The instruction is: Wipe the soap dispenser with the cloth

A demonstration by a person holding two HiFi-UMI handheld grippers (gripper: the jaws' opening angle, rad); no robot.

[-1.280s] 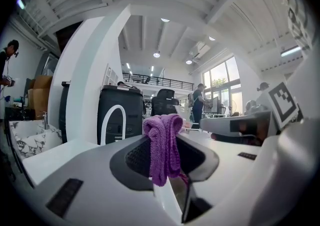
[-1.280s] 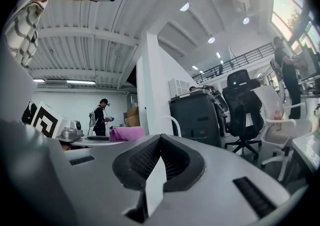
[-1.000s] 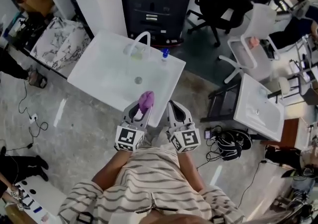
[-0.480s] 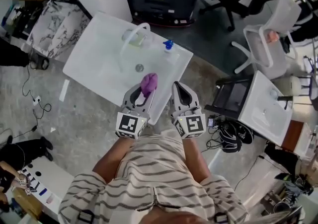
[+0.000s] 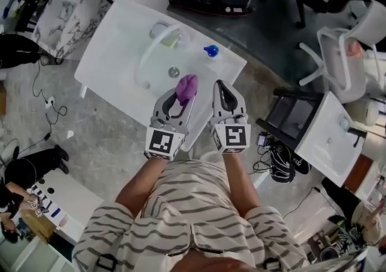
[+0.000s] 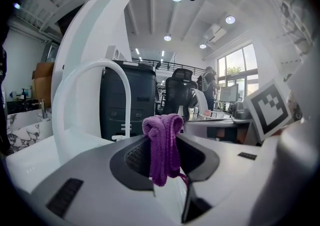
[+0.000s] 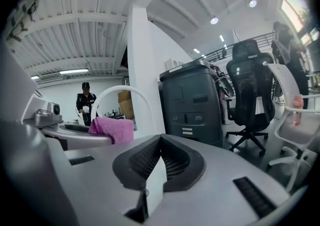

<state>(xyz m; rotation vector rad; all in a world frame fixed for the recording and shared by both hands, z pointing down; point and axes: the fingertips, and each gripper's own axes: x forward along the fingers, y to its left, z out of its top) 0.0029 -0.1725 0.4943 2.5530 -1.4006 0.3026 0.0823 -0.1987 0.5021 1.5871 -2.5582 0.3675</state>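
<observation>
Left gripper (image 5: 179, 99) clenched on limp purple cloth (image 5: 186, 87); right gripper (image 5: 221, 85) closed, empty; I judge the blue-capped soap dispenser (image 5: 211, 51) at the white sink's (image 5: 114, 66) far edge light, tippable, best braced by its body.

Bunched purple cloth (image 5: 186, 88), blue-capped soap dispenser (image 5: 211, 51)

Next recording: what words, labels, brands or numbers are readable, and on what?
No readable text in any view.
Left tool, right tool: cubes carry square markers only, no letters.
Dark cabinet: front labels too small to read.
Soap dispenser: no label visible.
</observation>
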